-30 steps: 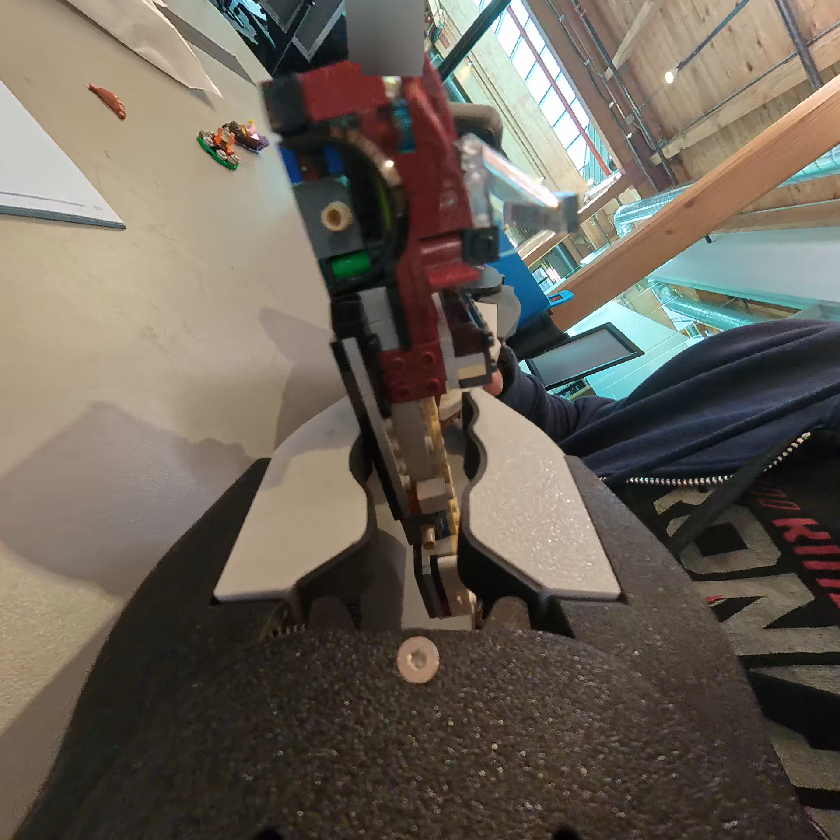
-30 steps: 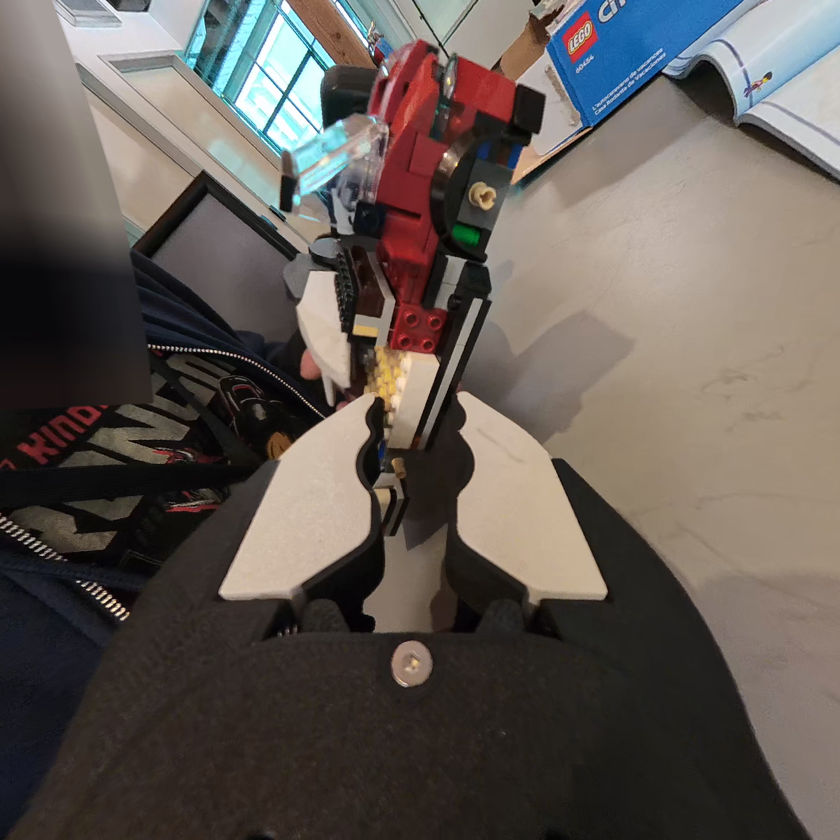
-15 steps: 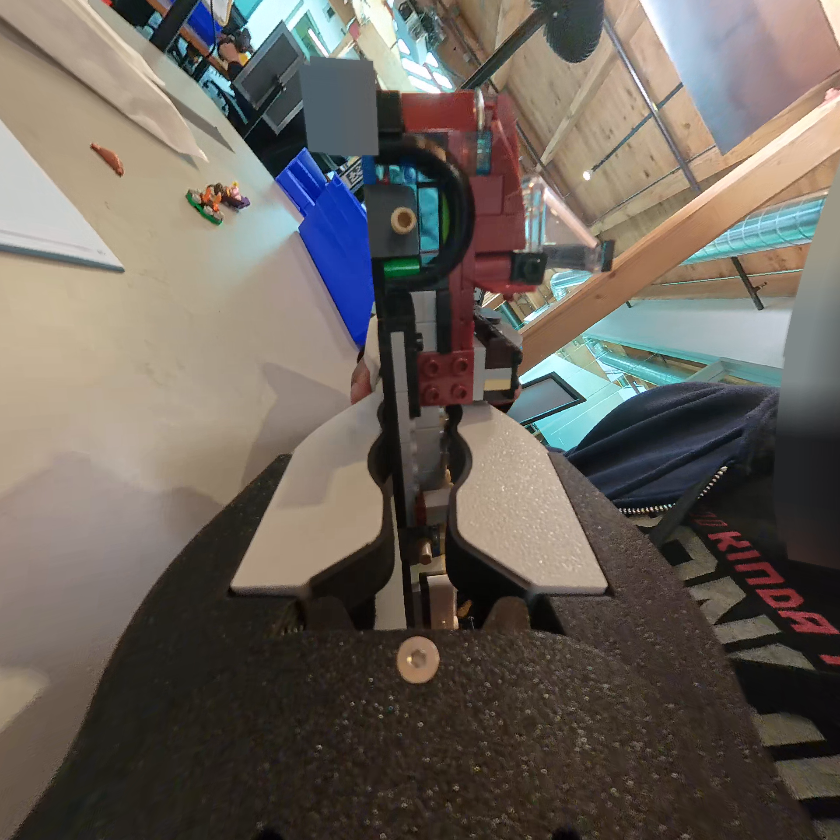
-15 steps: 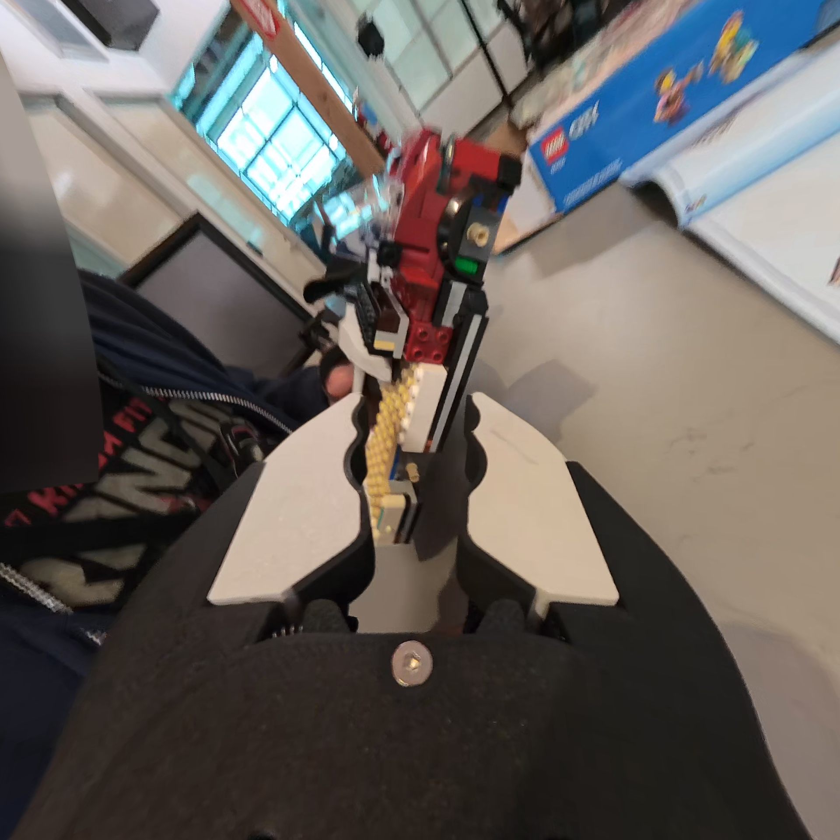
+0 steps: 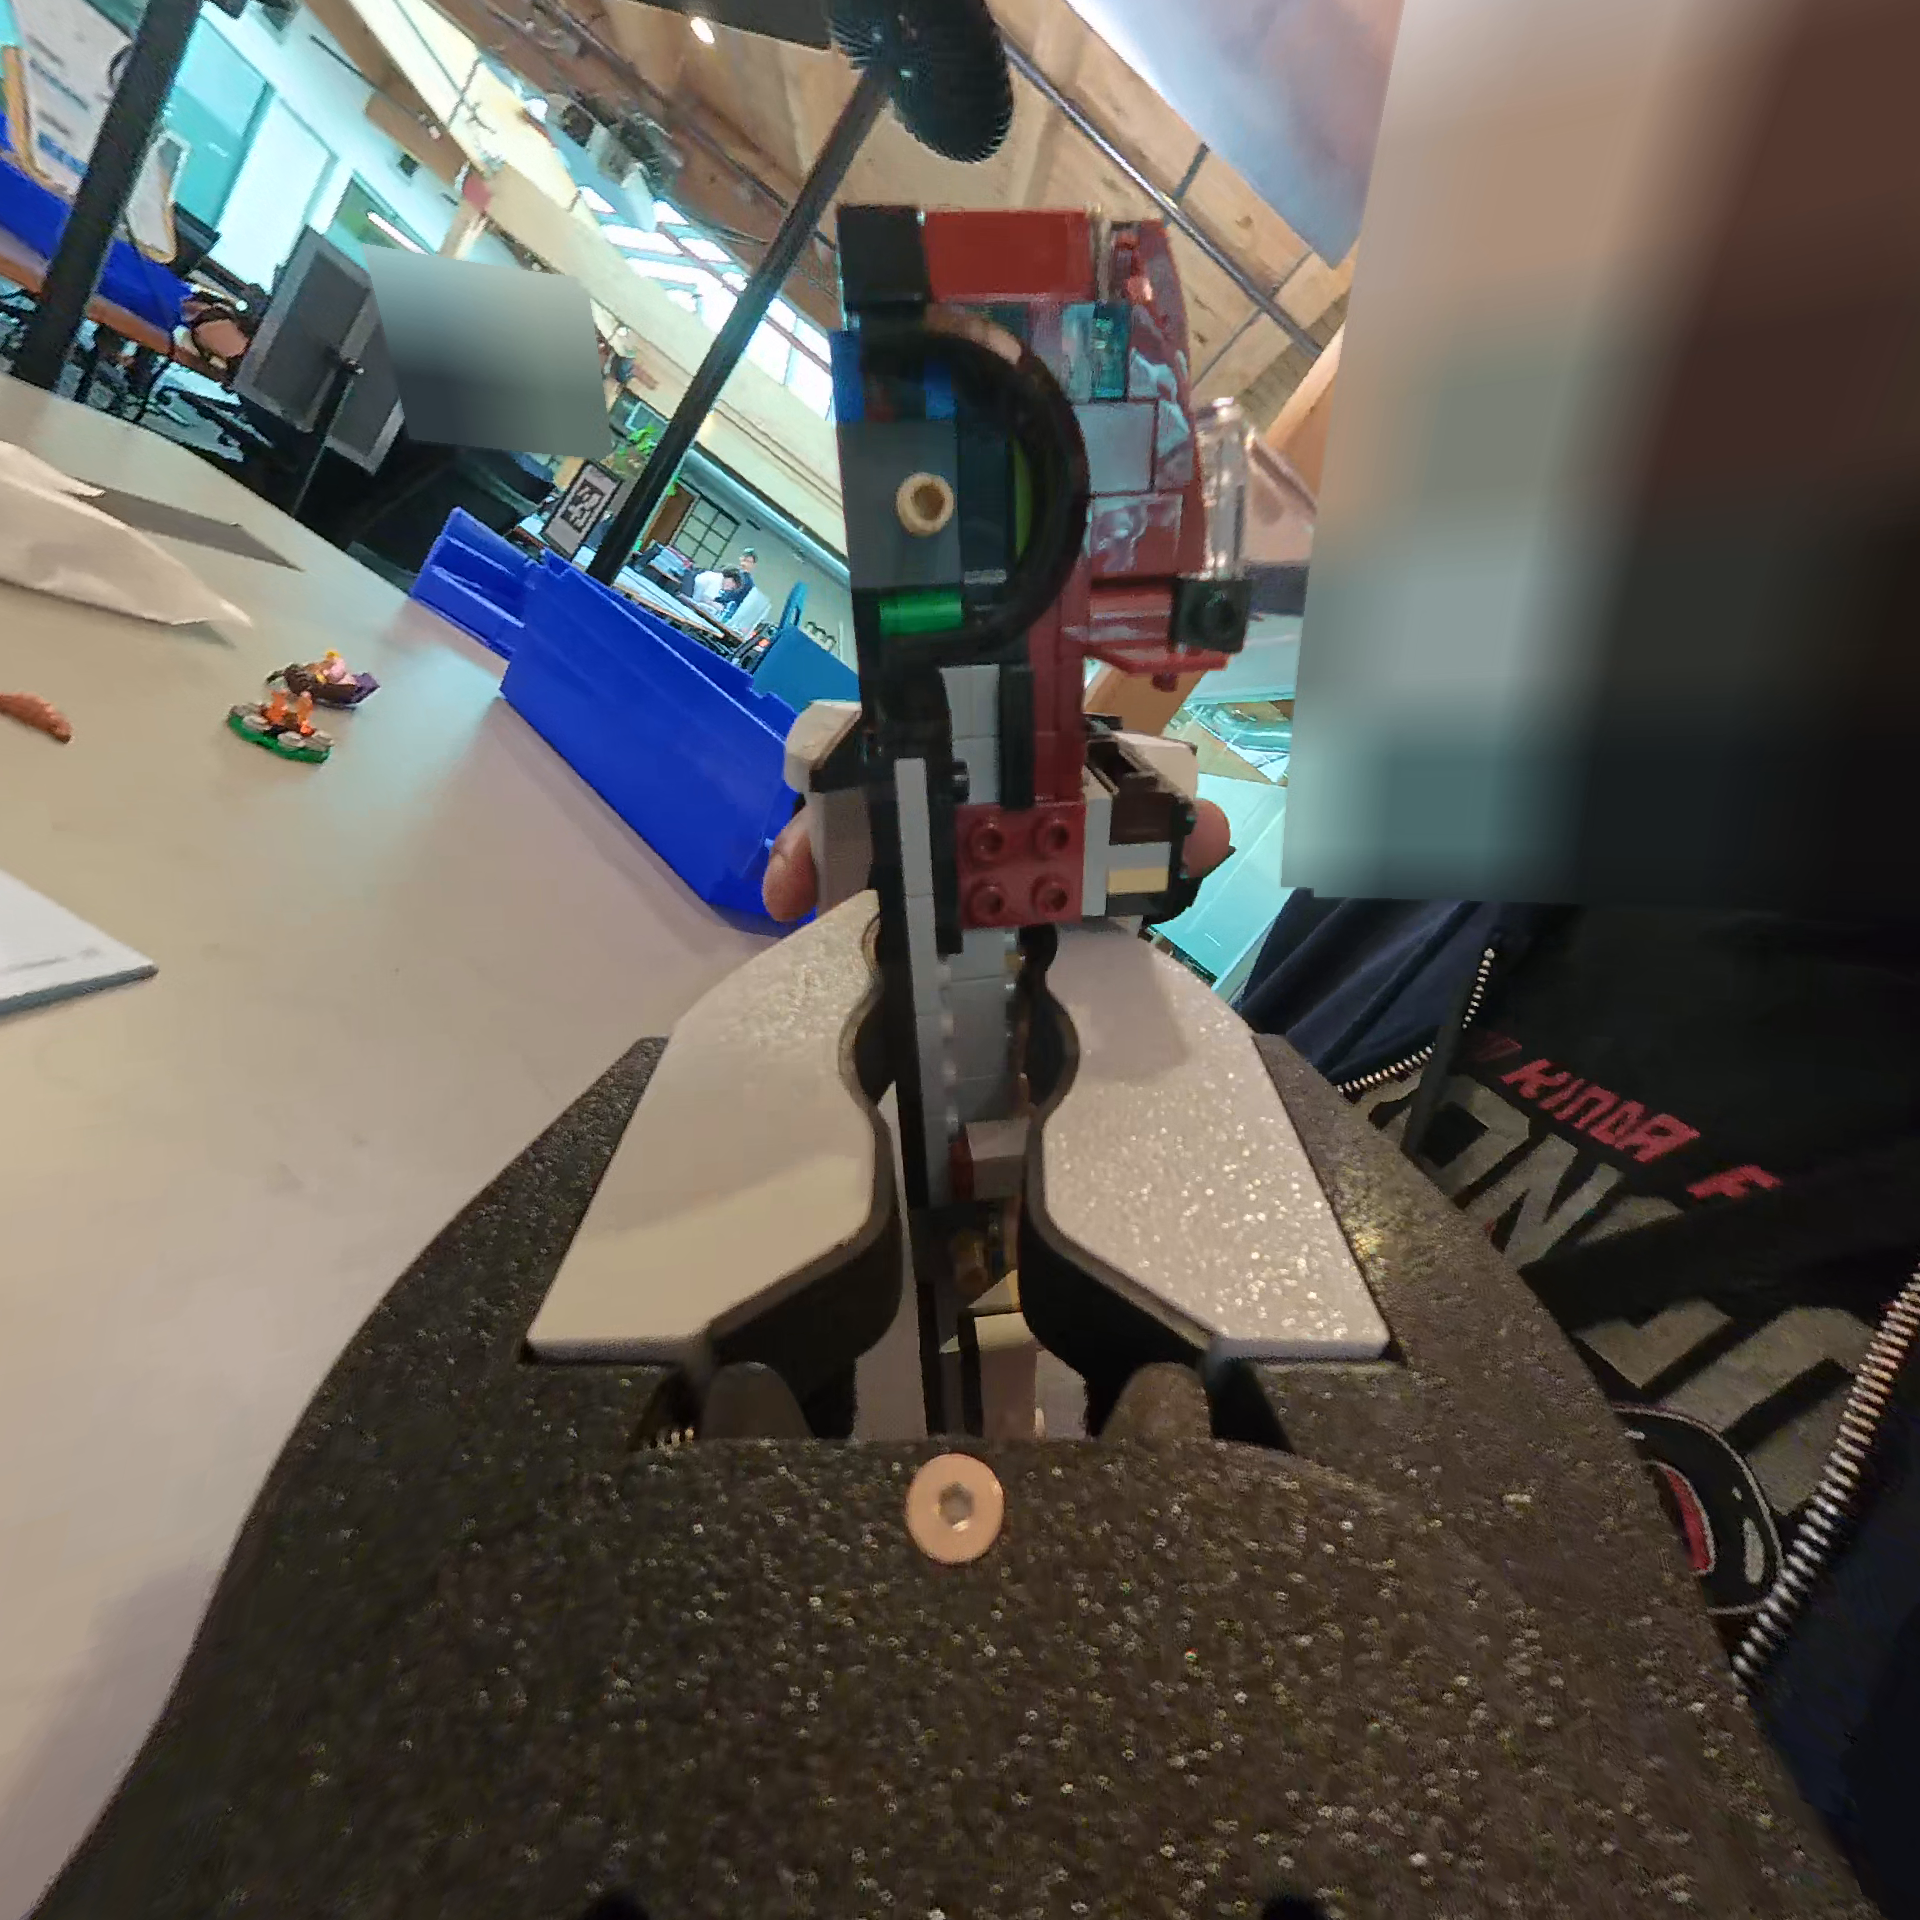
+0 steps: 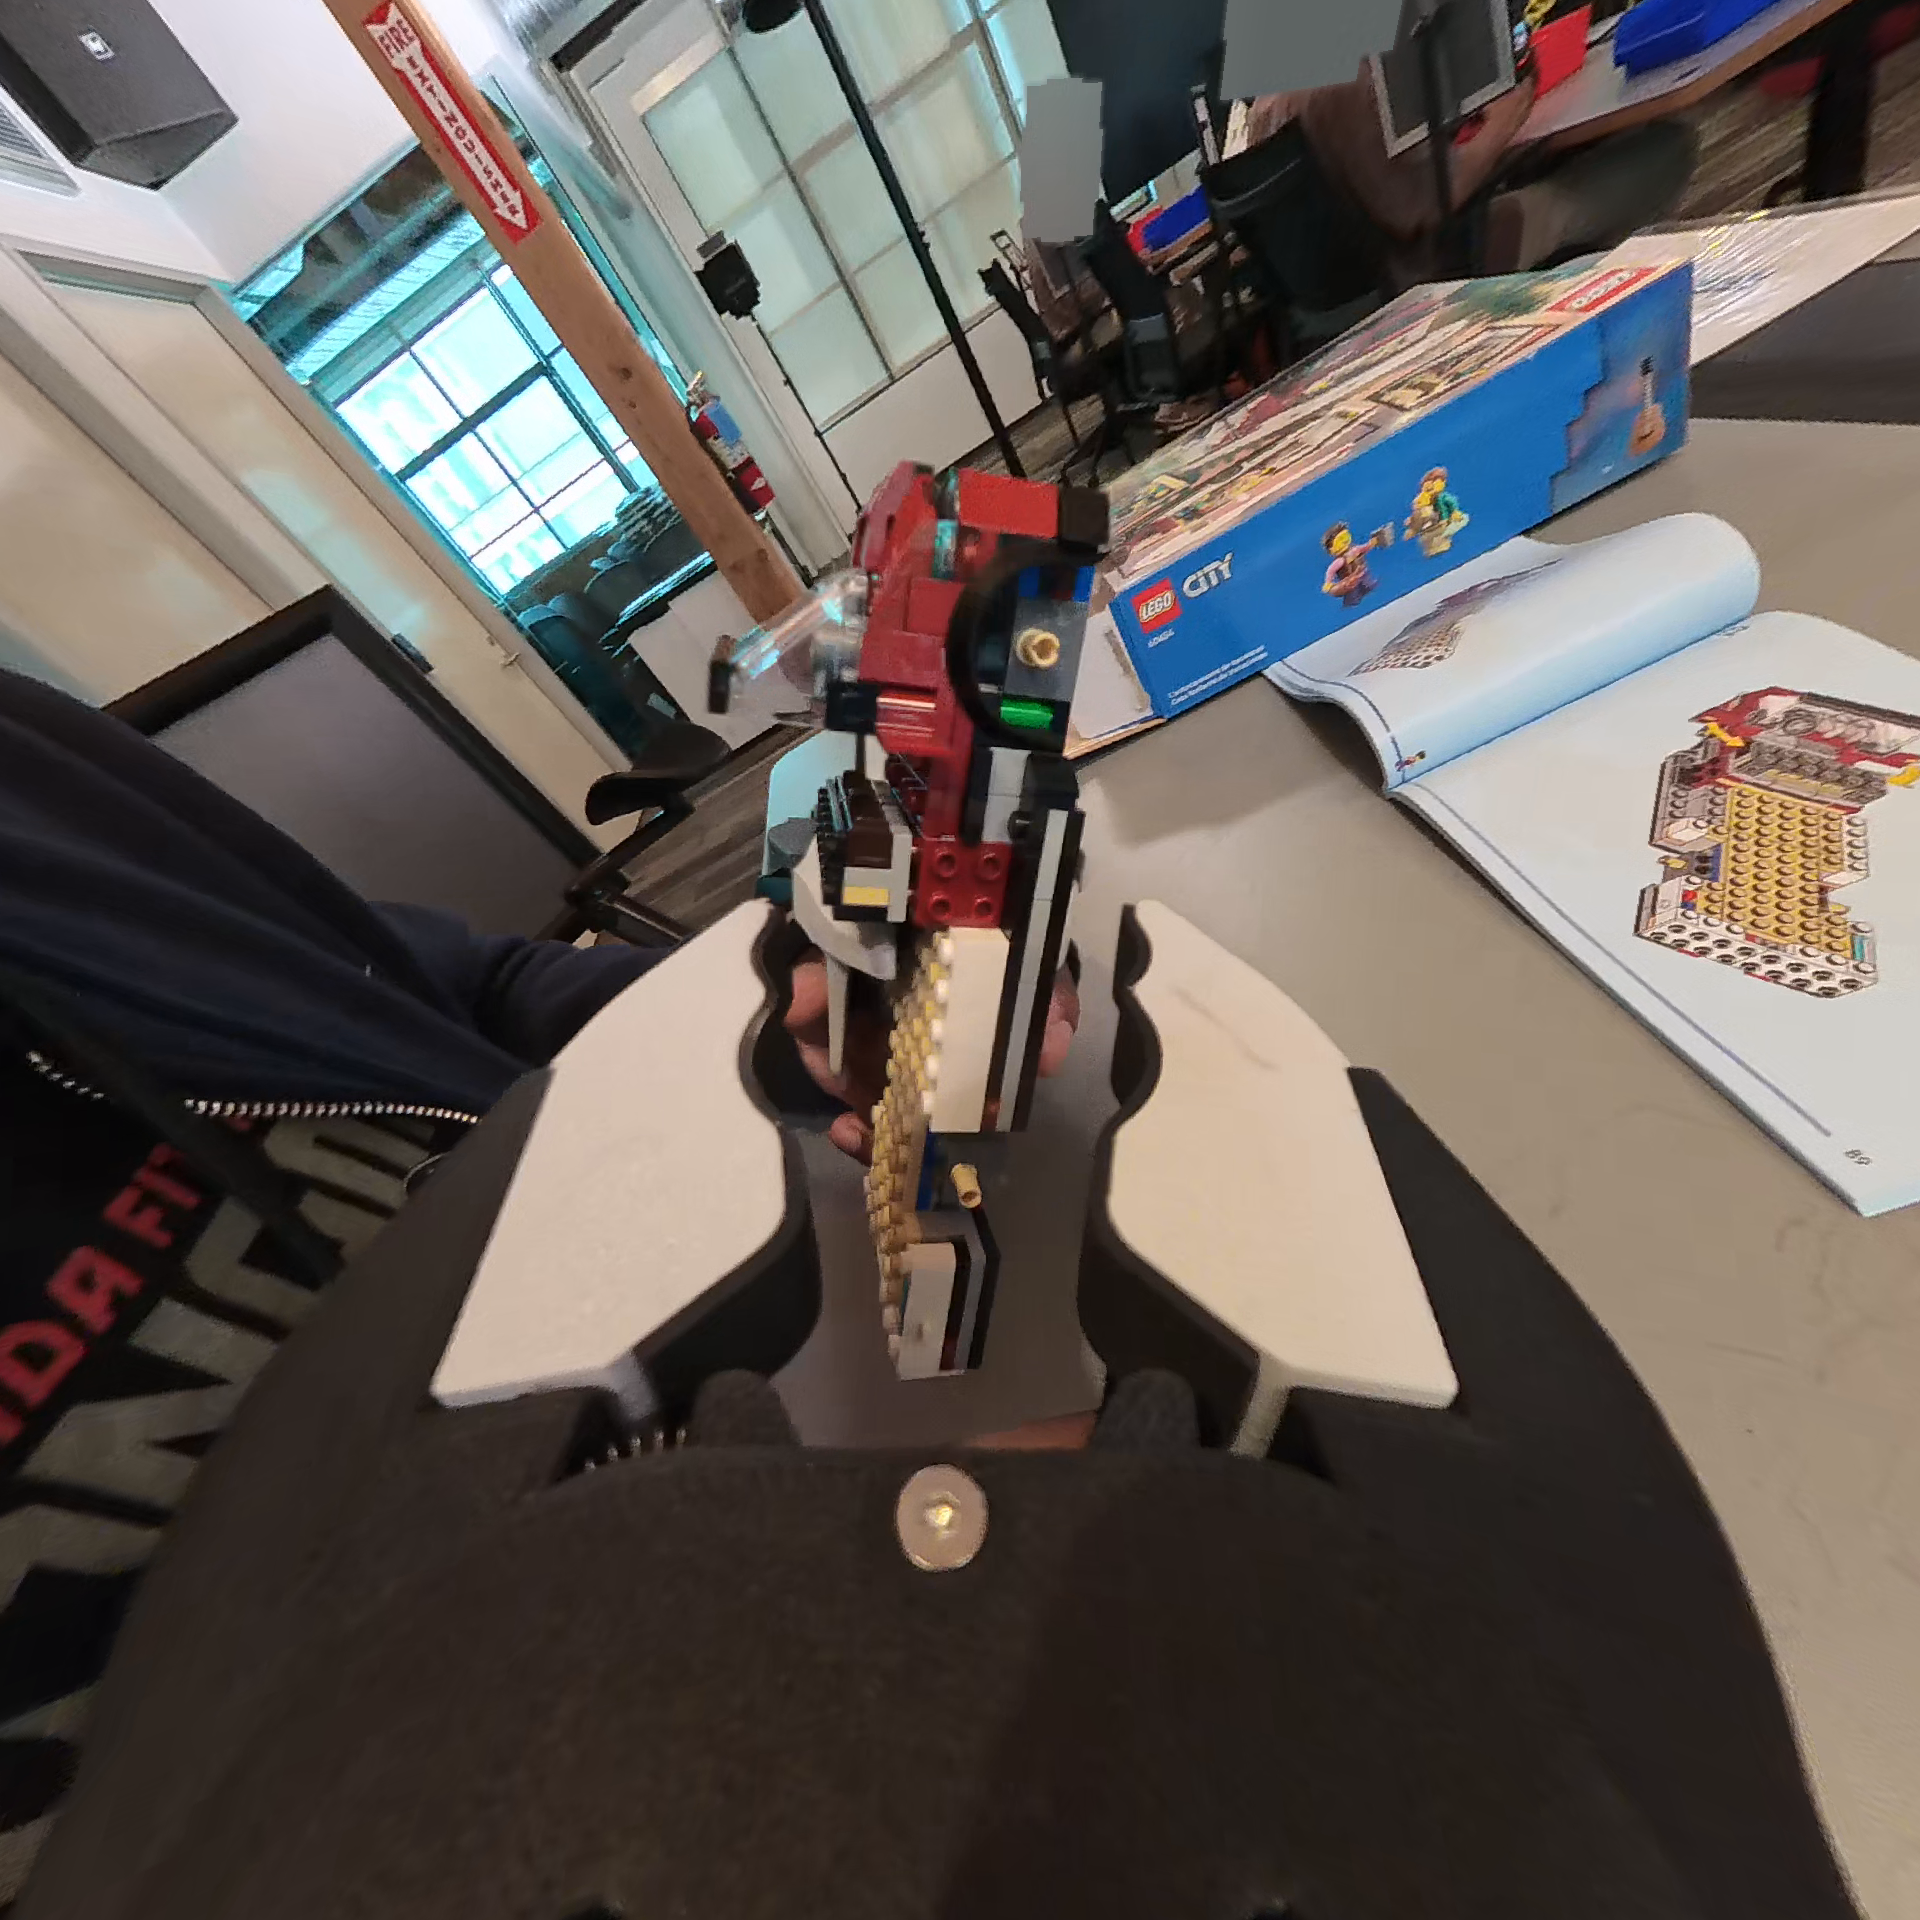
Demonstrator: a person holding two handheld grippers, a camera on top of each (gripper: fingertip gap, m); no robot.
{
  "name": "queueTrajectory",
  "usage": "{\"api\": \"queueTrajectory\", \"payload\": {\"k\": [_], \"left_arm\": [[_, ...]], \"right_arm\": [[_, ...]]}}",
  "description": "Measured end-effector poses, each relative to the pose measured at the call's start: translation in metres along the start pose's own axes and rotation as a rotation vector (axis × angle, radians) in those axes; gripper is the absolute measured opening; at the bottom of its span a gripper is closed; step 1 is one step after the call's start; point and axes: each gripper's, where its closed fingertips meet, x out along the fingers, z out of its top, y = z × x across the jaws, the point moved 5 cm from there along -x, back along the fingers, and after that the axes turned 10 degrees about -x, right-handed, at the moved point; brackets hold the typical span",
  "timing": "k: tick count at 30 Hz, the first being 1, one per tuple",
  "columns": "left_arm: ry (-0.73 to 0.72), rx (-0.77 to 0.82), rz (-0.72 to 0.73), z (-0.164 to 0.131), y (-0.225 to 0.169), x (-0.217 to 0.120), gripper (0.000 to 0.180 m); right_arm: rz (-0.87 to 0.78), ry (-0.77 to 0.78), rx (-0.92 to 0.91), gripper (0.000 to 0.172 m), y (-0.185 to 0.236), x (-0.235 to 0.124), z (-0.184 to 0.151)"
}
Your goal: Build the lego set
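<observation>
The left gripper (image 5: 961, 997) points level over the grey tabletop (image 5: 312, 987), its grey fingers (image 5: 769, 1091) clamped on the flat base of an upright red, black and white toy-brick model (image 5: 997, 540).

The right gripper (image 6: 940, 997) tilts slightly upward, jaws spread wide around the same model (image 6: 966, 727), pads clear of it. A person's hand (image 6: 831, 1039) shows just beyond its fingers.

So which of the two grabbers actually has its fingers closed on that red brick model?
The left gripper: its fingers press the brick model. The right gripper's fingers stand wide apart, with gaps beside the model.
</observation>
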Motion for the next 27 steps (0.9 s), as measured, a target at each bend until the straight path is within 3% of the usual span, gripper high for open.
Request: {"api": "queueTrajectory", "payload": {"k": [8,16,27], "left_arm": [[0.031,0.038,-0.055,0.001,0.002,0.009,0.021],[0.066,0.062,-0.039,-0.003,0.002,0.013,0.021],[0.072,0.099,-0.036,-0.005,-0.002,0.013,0.021]], "right_arm": [[-0.024,-0.034,-0.005,0.059,0.001,0.001,0.004],[-0.023,-0.063,-0.010,0.048,0.002,-0.002,0.004],[0.000,-0.073,-0.026,0.046,0.005,-0.002,0.004]]}}
